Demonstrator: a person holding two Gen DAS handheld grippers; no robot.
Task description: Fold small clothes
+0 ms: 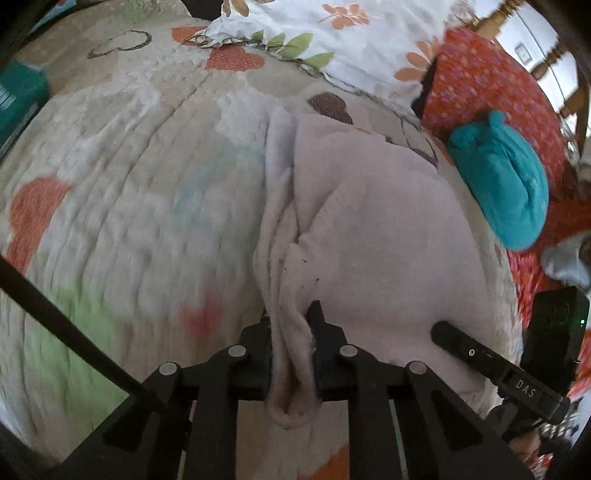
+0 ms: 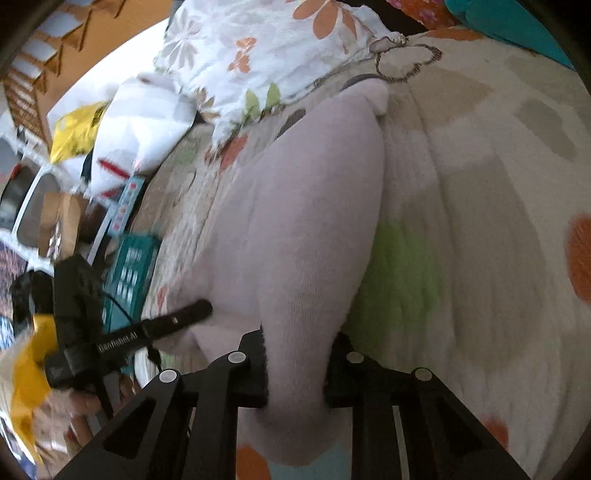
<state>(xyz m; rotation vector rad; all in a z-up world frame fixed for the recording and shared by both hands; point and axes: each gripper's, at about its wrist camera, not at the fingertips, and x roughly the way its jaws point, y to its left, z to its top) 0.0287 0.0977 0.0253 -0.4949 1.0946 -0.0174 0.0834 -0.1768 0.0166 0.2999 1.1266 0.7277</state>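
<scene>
A pale pink knitted garment (image 1: 380, 229) lies on a quilted bedspread (image 1: 122, 206) with heart patterns. My left gripper (image 1: 290, 314) is shut on a bunched edge of the pink garment, which hangs folded between the jaws. In the right wrist view the same pink garment (image 2: 310, 206) stretches away from me. My right gripper (image 2: 299, 336) is shut on a thick fold of it. The right gripper also shows at the lower right of the left wrist view (image 1: 491, 365); the left gripper shows at the left of the right wrist view (image 2: 147, 332).
A teal garment (image 1: 506, 184) lies on a red patterned cloth (image 1: 491, 85) to the right. A white floral fabric (image 1: 325, 33) lies at the far side of the bed. A teal basket (image 2: 129, 273) and clutter sit beside the bed.
</scene>
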